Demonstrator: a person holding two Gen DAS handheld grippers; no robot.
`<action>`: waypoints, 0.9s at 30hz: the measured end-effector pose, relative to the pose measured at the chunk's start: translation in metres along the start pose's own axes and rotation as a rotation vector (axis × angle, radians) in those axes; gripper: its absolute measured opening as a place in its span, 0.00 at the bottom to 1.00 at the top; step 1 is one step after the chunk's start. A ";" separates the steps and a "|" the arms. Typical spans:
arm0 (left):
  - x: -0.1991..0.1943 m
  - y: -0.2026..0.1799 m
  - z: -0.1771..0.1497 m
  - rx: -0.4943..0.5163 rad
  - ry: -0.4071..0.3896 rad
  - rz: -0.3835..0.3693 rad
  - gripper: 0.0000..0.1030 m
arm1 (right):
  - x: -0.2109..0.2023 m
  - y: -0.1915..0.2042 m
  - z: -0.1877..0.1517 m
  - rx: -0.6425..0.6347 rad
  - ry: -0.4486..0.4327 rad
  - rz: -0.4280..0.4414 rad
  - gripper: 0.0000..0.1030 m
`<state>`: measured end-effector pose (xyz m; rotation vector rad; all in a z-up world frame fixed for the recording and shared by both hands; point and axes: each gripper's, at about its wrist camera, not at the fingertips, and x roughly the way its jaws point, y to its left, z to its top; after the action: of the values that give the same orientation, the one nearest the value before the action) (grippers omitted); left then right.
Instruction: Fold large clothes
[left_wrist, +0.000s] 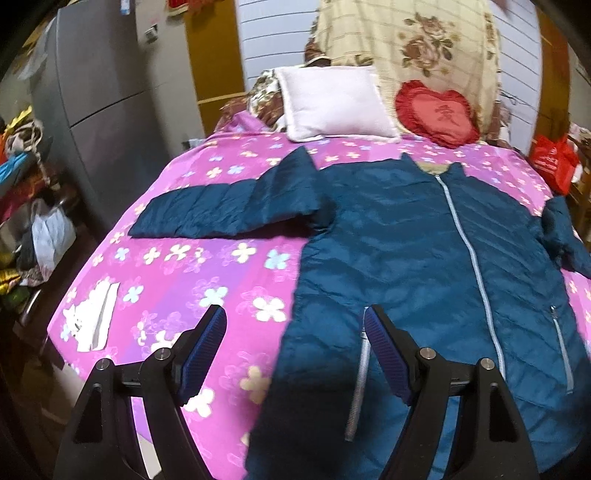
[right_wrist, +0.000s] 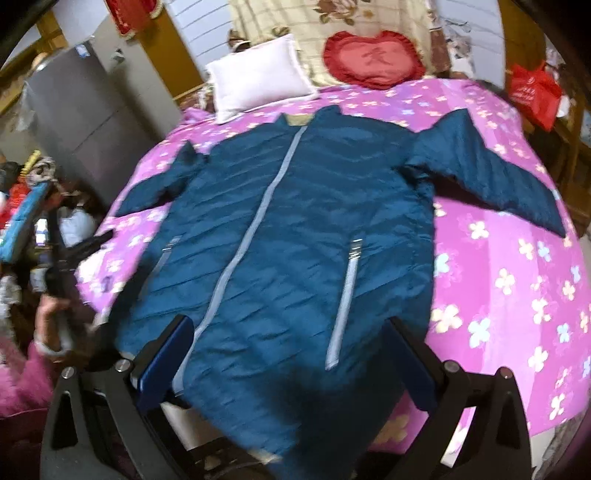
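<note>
A large teal quilted jacket (left_wrist: 399, 236) lies flat and zipped on a pink flowered bedspread (left_wrist: 177, 266), collar toward the pillows, both sleeves spread out. Its left sleeve (left_wrist: 221, 206) stretches across the bed. My left gripper (left_wrist: 295, 317) is open and empty above the jacket's lower left edge. In the right wrist view the jacket (right_wrist: 295, 221) fills the middle, its right sleeve (right_wrist: 491, 166) reaching right. My right gripper (right_wrist: 291, 325) is open and empty above the jacket's hem. The left gripper also shows in the right wrist view (right_wrist: 92, 240), held in a hand.
A white pillow (left_wrist: 332, 103) and a red heart cushion (left_wrist: 436, 114) lie at the bed's head. A grey cabinet (left_wrist: 103, 96) and piled clutter (left_wrist: 22, 206) stand left of the bed. A red bag (left_wrist: 554, 162) sits at the right. A white patch (left_wrist: 92, 317) lies on the bedspread.
</note>
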<state>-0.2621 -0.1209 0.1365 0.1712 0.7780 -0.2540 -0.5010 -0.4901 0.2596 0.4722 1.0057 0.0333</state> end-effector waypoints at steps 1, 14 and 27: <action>-0.003 -0.005 -0.001 0.004 -0.005 -0.009 0.53 | -0.004 0.000 0.002 0.021 0.010 0.034 1.00; -0.010 -0.069 -0.027 0.014 -0.007 -0.113 0.53 | 0.043 0.042 -0.007 -0.049 -0.194 -0.221 1.00; 0.008 -0.084 -0.036 -0.008 0.001 -0.111 0.53 | 0.125 0.074 0.007 -0.106 -0.216 -0.362 1.00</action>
<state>-0.3050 -0.1932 0.1002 0.1211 0.7907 -0.3557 -0.4132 -0.3959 0.1911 0.1869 0.8588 -0.2818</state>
